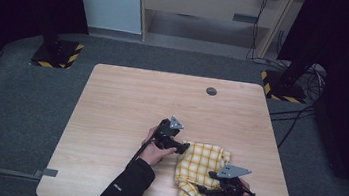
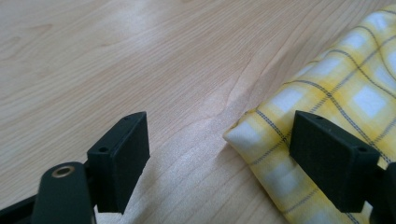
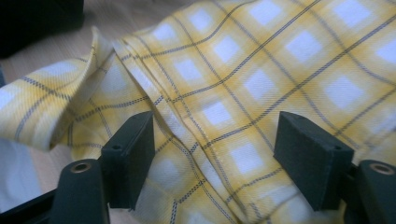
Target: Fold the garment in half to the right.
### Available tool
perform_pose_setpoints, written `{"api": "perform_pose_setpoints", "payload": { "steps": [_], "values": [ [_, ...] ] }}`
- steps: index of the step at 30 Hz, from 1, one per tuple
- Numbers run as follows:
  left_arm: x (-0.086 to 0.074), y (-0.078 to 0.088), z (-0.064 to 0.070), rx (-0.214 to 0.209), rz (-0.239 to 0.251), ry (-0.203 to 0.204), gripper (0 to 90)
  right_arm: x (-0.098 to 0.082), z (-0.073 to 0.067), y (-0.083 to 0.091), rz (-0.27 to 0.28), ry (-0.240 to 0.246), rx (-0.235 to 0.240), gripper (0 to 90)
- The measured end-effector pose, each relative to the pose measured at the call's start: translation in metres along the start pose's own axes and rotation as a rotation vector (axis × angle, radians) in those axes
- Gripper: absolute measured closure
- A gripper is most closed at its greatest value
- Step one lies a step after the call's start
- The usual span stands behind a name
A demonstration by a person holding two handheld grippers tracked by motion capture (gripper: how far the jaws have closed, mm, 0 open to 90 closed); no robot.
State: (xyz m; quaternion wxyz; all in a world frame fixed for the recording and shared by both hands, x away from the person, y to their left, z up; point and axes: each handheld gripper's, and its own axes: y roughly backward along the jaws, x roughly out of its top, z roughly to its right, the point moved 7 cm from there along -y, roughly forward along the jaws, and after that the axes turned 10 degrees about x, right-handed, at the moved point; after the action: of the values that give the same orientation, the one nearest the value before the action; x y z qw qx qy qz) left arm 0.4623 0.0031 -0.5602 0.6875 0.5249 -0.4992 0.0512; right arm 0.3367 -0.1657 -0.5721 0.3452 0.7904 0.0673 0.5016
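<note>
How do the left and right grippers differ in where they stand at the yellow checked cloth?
The left gripper sits at the cloth's far-left corner, one jaw over bare table; the right gripper sits at its near edge, both jaws over fabric. Both stand open, gripping nothing.

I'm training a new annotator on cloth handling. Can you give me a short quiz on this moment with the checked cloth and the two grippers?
1. True or false: the left gripper has its jaws clamped on the yellow checked cloth.
2. Which gripper is at the cloth's near end, closest to the table's front edge? A) left B) right
3. In the left gripper view, what does the jaw away from the cloth hang over?

Key:
1. False. The jaws stand apart, with a folded corner of the cloth by one of them.
2. B.
3. Bare wooden tabletop.
</note>
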Motion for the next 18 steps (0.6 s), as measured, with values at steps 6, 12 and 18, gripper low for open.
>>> {"api": "perform_pose_setpoints", "payload": {
  "steps": [6, 12, 18],
  "values": [
    [-0.005, 0.025, 0.007, -0.020, 0.044, -0.007, 19.5, 0.027, 0.013, 0.035, 0.139, -0.019, -0.045, 25.3],
    [-0.022, 0.041, 0.027, -0.052, 0.036, -0.011, 19.4, 0.045, 0.052, 0.031, 0.159, -0.043, -0.263, 24.2],
    [-0.041, 0.032, 0.043, -0.055, -0.017, -0.055, 19.1, 0.040, 0.092, 0.014, 0.088, -0.084, -0.441, 25.6]
  ]
}}
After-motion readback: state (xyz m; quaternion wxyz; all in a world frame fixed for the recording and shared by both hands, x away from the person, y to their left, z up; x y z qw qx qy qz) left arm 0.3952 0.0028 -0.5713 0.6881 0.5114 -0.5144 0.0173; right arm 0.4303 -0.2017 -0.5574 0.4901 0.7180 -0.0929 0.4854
